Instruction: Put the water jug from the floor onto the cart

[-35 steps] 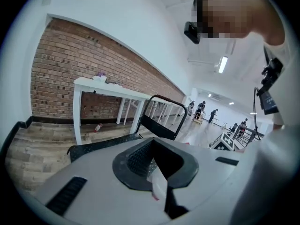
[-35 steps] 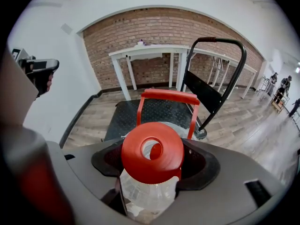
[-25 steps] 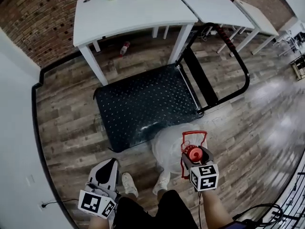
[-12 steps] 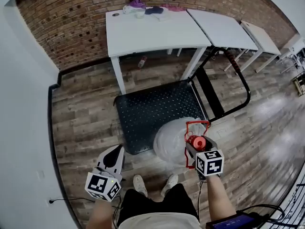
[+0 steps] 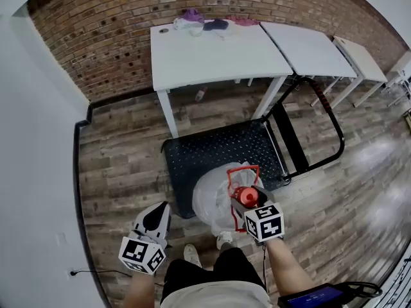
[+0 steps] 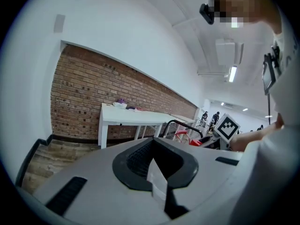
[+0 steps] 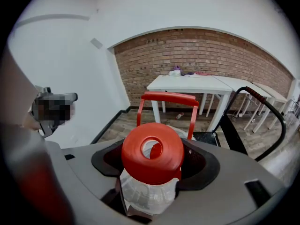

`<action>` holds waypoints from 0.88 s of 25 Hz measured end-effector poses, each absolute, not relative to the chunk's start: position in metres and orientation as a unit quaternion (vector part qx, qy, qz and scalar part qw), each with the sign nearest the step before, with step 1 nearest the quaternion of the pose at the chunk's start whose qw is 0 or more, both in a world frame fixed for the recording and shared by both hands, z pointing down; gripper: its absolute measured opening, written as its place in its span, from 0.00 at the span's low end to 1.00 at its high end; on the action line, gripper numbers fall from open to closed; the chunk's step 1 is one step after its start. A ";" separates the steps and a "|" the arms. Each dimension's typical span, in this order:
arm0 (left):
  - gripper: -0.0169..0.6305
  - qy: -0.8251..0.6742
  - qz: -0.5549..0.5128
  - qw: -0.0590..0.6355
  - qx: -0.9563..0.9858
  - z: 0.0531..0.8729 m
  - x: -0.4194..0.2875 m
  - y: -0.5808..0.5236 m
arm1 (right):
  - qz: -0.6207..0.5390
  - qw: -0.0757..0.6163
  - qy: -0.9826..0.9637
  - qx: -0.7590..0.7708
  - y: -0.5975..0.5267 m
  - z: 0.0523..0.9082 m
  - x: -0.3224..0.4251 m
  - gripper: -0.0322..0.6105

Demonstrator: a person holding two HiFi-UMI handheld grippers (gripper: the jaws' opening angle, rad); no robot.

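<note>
The right gripper point(image 5: 252, 205) is clamped on the water jug point(image 5: 212, 201), and its own view settles it: both jaws pinch the clear neck just beneath the red cap point(image 7: 152, 152). The red handle point(image 7: 168, 99) stands up beyond the cap. From the head view, the clear body of the jug hangs below the gripper, right at the near edge of the cart point(image 5: 215, 153), overlapping that black, studded deck. Whether its base touches anything I cannot tell from here.

The left gripper point(image 5: 155, 215) is down at the person's left side, well apart from the jug, over the wooden floor point(image 5: 115, 172). Its jaws are pressed together with nothing between them, as the left gripper view shows plainly.

The cart's black push bar point(image 5: 334, 130) loops out to the right. Its far end reaches the legs of a white table point(image 5: 218, 53), which stands against the brick wall point(image 5: 103, 37). A few small things lie on the far side of that table, too small to name.
</note>
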State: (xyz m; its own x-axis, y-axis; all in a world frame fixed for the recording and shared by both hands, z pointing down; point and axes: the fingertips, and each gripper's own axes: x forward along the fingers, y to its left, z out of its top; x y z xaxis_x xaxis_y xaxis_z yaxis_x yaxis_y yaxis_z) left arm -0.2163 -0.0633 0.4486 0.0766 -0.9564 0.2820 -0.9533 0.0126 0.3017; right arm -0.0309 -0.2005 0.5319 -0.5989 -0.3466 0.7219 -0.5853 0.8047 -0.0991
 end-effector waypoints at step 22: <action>0.02 -0.720 -0.002 0.229 0.655 0.471 -0.205 -0.178 | 0.099 0.393 -0.891 0.202 -0.336 0.598 -0.072 0.55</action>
